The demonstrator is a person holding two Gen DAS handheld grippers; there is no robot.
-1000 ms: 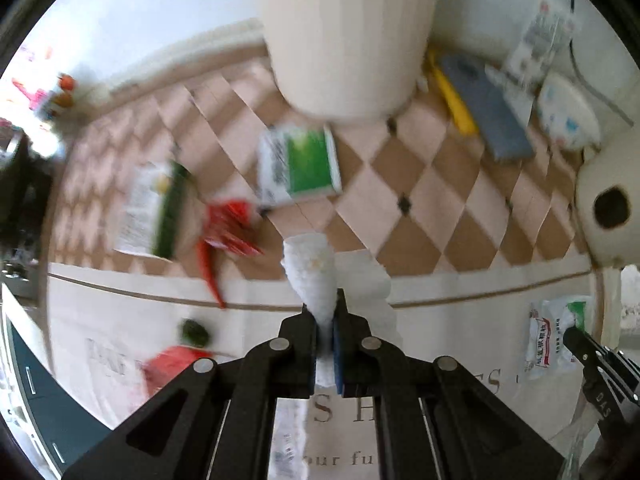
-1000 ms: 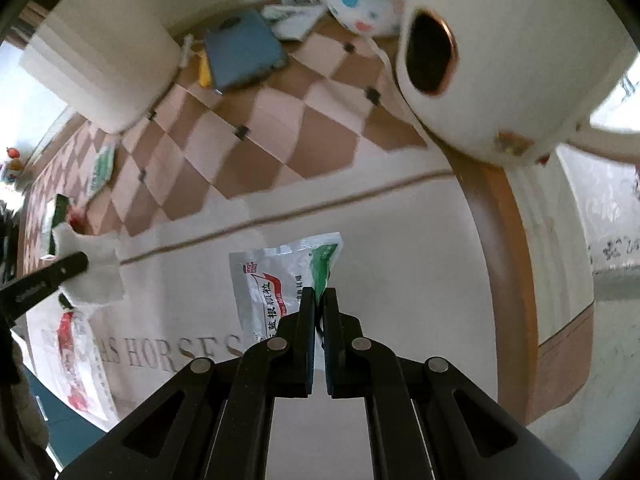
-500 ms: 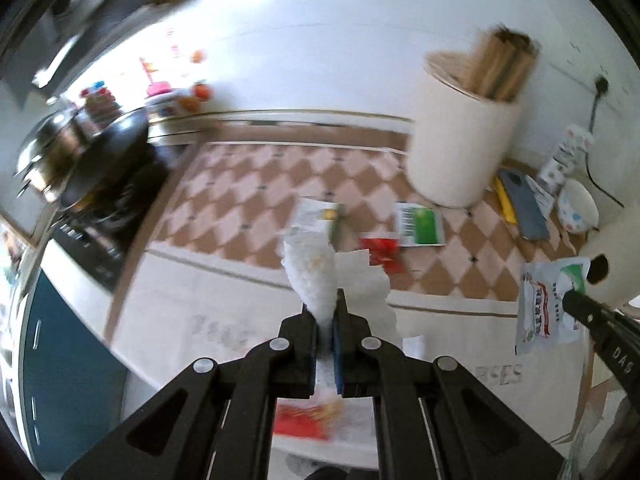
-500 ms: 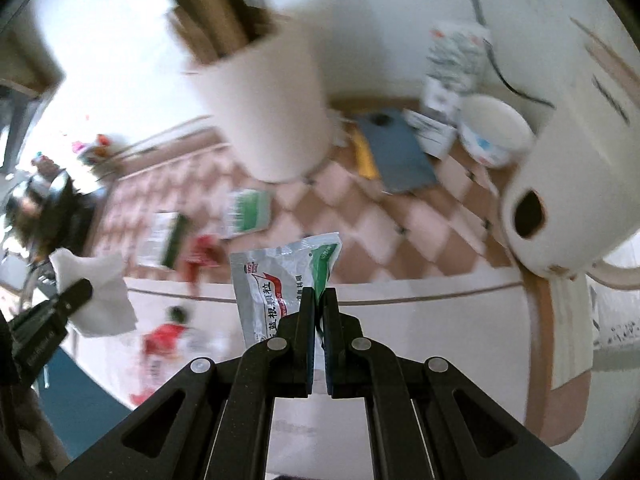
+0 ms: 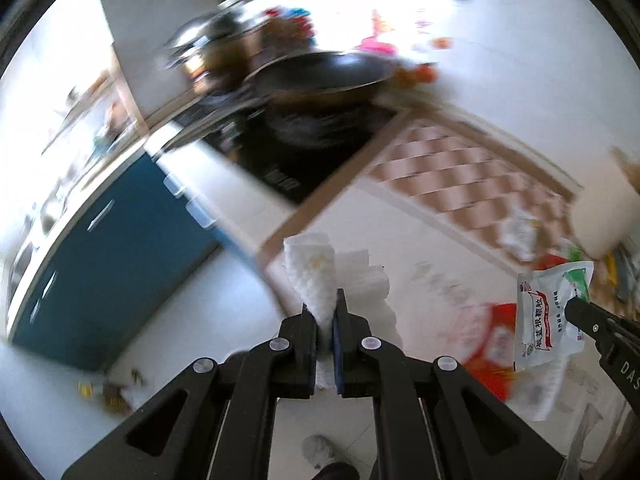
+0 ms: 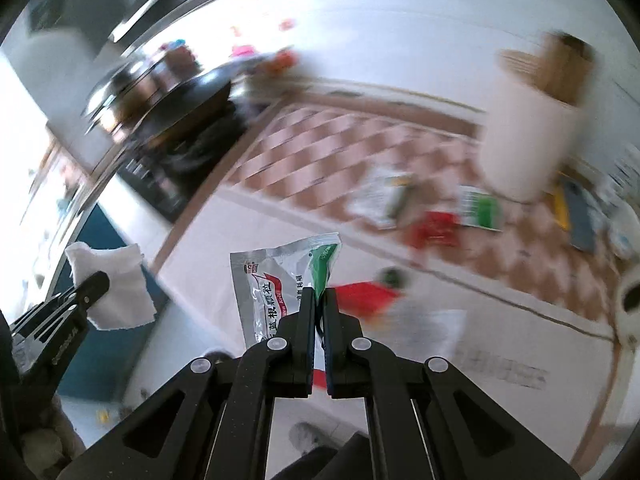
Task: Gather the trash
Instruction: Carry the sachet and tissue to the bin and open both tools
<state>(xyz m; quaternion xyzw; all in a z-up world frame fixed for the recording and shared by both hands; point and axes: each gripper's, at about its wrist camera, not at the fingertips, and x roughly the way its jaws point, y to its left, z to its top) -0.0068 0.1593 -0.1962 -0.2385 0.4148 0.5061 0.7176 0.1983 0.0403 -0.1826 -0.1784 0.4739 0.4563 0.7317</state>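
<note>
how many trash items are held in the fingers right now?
2. A white paper towel is clamped in the left gripper; a silver sachet is clamped in the right gripper. More wrappers lie blurred on the counter, not held.

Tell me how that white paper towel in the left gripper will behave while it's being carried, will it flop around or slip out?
The paper towel looks light and limp: its free part droops in folds beside the shut left gripper. Its rough surface probably won't slip, but it could tear if snagged.

I see a crumpled white paper tissue (image 5: 310, 276), a silver sachet with red and green print (image 6: 280, 280), a brown-and-cream checkered mat (image 6: 360, 144), and a dark blue cabinet front (image 5: 100, 248).
</note>
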